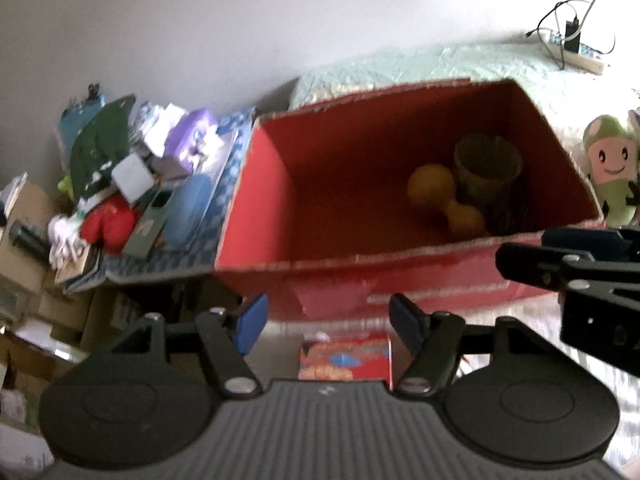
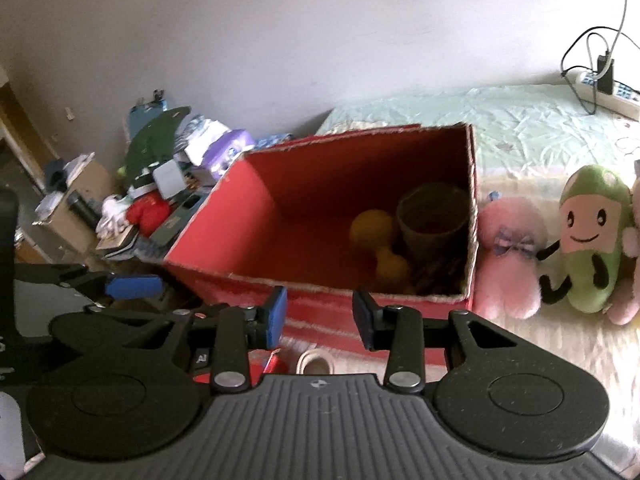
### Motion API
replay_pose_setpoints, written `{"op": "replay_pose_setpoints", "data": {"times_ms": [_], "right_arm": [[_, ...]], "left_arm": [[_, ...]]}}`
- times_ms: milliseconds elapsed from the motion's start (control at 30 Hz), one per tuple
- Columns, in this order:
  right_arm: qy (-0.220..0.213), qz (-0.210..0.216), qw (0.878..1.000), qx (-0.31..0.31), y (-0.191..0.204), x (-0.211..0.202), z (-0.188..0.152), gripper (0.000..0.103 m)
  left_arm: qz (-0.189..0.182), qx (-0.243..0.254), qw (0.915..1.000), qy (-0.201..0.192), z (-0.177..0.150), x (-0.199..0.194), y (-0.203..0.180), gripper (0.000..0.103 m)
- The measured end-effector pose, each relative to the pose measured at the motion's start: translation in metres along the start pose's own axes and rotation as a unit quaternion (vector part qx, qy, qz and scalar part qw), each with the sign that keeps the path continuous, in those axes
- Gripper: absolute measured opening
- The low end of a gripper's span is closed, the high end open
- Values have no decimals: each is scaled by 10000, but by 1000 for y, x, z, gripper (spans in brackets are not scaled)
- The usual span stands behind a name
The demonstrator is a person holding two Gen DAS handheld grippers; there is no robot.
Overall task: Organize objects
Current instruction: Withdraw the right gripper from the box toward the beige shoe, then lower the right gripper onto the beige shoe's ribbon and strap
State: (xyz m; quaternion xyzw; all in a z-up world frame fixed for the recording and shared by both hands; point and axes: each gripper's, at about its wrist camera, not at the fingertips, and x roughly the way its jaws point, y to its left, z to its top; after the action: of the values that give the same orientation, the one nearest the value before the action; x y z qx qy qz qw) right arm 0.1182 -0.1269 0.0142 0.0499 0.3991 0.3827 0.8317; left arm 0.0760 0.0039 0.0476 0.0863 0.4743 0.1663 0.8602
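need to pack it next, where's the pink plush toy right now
In the right wrist view the pink plush toy sits on the bed outside the red box, touching its right wall, with the green smiling plush on its other side.

The green plush toy was cut off by the left wrist view's right edge. Inside the red box, the cup hid part of the yellow dumbbell. The clutter pile was too blurred to identify, and the printed packet lay partly hidden behind the gripper body.

A cup and dumbbell lie in the box.
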Motion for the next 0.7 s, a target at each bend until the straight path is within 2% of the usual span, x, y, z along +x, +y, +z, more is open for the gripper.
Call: {"op": "replay_pose_setpoints", "data": {"times_ms": [233,467,700], "right_arm": [[257,150,9996,31,-2,1,-14,36],[384,-175,9988,237,-2,5,-27,29],[525,-437,9962,532,5,20,-39,28]], "left_arm": [[-87,41,9993,359,-16,6,-7,72],[-444,217,9979,413,-21,18,-7,71],[-780,494,9949,406,-26,34,-1,72]]}}
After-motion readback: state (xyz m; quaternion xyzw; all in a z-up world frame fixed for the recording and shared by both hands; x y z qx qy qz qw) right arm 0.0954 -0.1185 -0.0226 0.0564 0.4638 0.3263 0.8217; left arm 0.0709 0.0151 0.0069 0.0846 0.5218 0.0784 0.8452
